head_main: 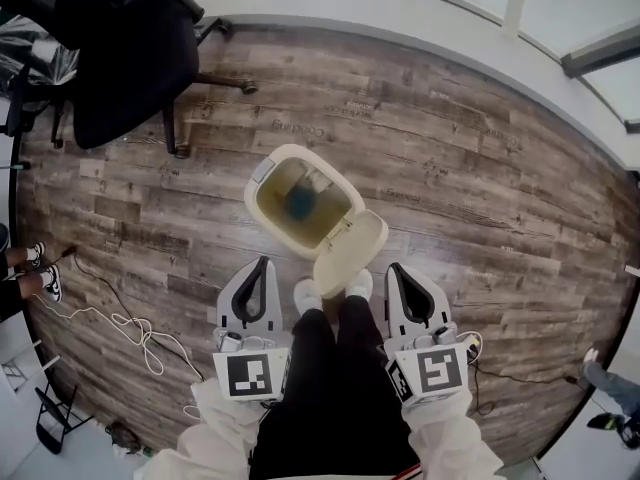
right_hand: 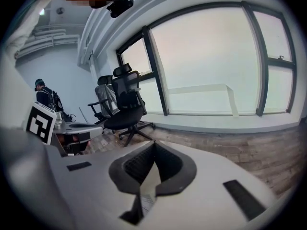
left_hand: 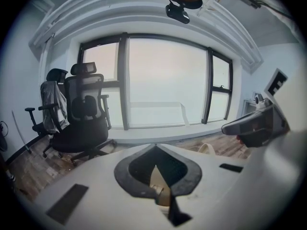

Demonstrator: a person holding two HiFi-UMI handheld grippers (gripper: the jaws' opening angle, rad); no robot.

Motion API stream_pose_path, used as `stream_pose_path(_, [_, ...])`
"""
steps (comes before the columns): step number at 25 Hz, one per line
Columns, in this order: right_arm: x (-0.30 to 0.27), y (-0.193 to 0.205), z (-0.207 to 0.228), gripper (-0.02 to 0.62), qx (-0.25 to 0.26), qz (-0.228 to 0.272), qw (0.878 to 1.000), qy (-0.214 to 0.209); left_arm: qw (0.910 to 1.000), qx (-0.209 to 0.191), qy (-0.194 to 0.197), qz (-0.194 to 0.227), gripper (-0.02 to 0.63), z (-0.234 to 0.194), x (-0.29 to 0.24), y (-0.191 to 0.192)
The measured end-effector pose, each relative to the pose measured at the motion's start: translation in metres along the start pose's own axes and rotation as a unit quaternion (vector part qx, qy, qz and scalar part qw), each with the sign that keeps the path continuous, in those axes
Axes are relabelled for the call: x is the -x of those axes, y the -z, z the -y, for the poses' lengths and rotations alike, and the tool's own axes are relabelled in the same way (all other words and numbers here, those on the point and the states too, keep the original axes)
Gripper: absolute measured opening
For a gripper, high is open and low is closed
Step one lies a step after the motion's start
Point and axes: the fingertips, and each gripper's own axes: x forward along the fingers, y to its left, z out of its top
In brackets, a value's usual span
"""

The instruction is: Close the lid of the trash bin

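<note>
Cream bin [head_main: 254, 203] stands on the wood floor [head_main: 450, 168] just before the person's shoes [head_main: 308, 293], lid [head_main: 350, 251] tipped open toward them. Left gripper [head_main: 262, 261] and right gripper [head_main: 393, 268] flank the legs [head_main: 330, 368], jaws together, empty.

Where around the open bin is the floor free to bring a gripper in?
Bare wood floor lies right of the trash bin and beyond it. Left is tighter: office chair at upper left, loose cable at lower left. The open lid hangs toward the person's shoes, between the left gripper and right gripper.
</note>
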Motion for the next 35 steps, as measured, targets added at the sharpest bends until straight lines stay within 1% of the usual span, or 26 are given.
stream_pose_path(8, [-0.03, 0.063, 0.008, 0.023, -0.008, -0.036, 0.999, -0.007, 0.9998, 0.009, -0.001, -0.017, 0.005, 0.0, -0.022, 0.051])
stream_pose_path(12, [-0.042, 0.081, 0.01, 0.023, -0.008, -0.045, 0.999, -0.009, 0.9995, 0.013, -0.005, -0.029, 0.005, -0.004, -0.03, 0.073])
stream_pose_path(16, [-0.052, 0.093, 0.01, 0.023, -0.001, -0.055, 0.998, -0.014, 0.9988, 0.028, -0.008, -0.038, 0.005, -0.009, -0.038, 0.089])
stream_pose_path(19, [-0.06, 0.096, 0.009, 0.023, 0.009, -0.062, 0.998, -0.022, 0.9985, 0.031, -0.01, -0.044, 0.005, -0.012, -0.043, 0.096])
stream_pose_path(24, [-0.074, 0.095, 0.003, 0.023, 0.013, -0.066, 0.997, -0.03, 0.9983, 0.037, -0.015, -0.042, 0.005, -0.018, -0.041, 0.096])
stream_pose_path(27, [-0.086, 0.092, -0.006, 0.023, 0.018, -0.068, 0.997, -0.039, 0.9976, 0.048, -0.024, -0.043, 0.005, -0.027, -0.036, 0.096])
stream_pose_path(35, [-0.139, 0.078, -0.037, 0.023, 0.055, -0.076, 0.993, -0.071, 0.9951, 0.07, -0.057, -0.041, 0.005, -0.063, -0.029, 0.102])
